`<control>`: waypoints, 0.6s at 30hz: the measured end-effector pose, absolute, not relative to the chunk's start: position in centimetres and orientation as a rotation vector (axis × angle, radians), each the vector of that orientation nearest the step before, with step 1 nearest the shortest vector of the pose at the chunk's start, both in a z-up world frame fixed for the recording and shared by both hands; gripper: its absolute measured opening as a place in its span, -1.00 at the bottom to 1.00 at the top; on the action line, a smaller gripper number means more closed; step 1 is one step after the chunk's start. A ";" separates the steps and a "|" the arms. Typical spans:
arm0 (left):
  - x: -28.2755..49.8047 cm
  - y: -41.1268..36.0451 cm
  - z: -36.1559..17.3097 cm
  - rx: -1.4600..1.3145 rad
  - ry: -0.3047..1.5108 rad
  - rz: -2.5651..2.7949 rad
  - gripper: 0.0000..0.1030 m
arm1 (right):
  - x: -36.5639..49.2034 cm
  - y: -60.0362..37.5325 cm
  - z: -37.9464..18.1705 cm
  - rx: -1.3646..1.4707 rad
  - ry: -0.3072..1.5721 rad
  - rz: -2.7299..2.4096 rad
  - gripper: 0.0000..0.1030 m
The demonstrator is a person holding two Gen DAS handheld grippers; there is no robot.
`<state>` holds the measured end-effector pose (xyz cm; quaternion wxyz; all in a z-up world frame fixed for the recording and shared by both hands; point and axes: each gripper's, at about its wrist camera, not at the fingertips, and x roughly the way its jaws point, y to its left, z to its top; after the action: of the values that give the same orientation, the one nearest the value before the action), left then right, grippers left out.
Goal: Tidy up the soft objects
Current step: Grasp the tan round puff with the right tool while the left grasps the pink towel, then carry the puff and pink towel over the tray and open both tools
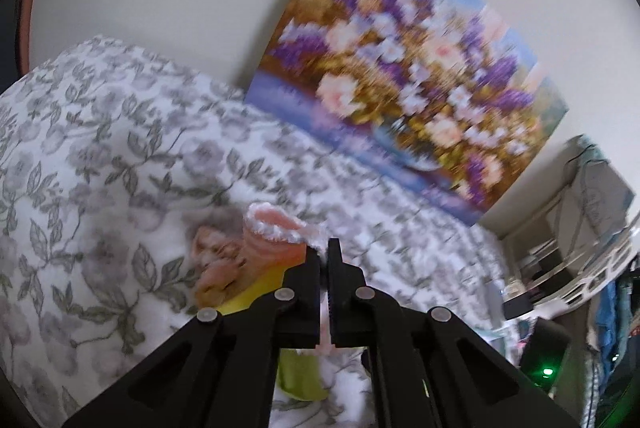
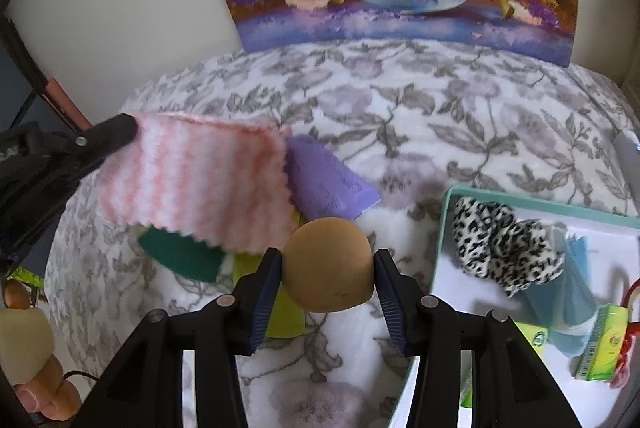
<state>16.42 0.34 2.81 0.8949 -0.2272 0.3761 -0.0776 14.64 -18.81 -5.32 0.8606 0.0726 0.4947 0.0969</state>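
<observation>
above a bed in floral bedding, the left hand-held gripper pinches a pink-striped cloth by its corner, apparently lifted clear, while the right hand-held gripper clamps a tan sponge beside a teal-rimmed tray near the bed's right edge.

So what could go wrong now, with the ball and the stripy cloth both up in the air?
1. The left tool pinches only a corner of the pink striped cloth, so the cloth might slip out.
2. The tan ball is round and the right tool holds it just at its sides, so it could pop free and roll off the bed.
3. The hanging cloth may drag the purple pad below it.
</observation>
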 end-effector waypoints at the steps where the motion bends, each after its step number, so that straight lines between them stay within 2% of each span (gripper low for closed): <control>1: 16.2 0.4 3.5 -0.471 0.759 -0.170 -0.96 | 14.6 -19.0 -5.0 0.155 1.028 0.199 -0.03; 18: 9.9 -1.5 13.8 -0.356 0.433 -0.274 -0.96 | 12.7 -25.1 1.2 0.262 0.893 0.091 -0.03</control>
<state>9.94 -1.54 13.76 0.9517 -0.1751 0.2129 -0.1349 12.66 -25.10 1.17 0.8928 0.1261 0.4303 0.0437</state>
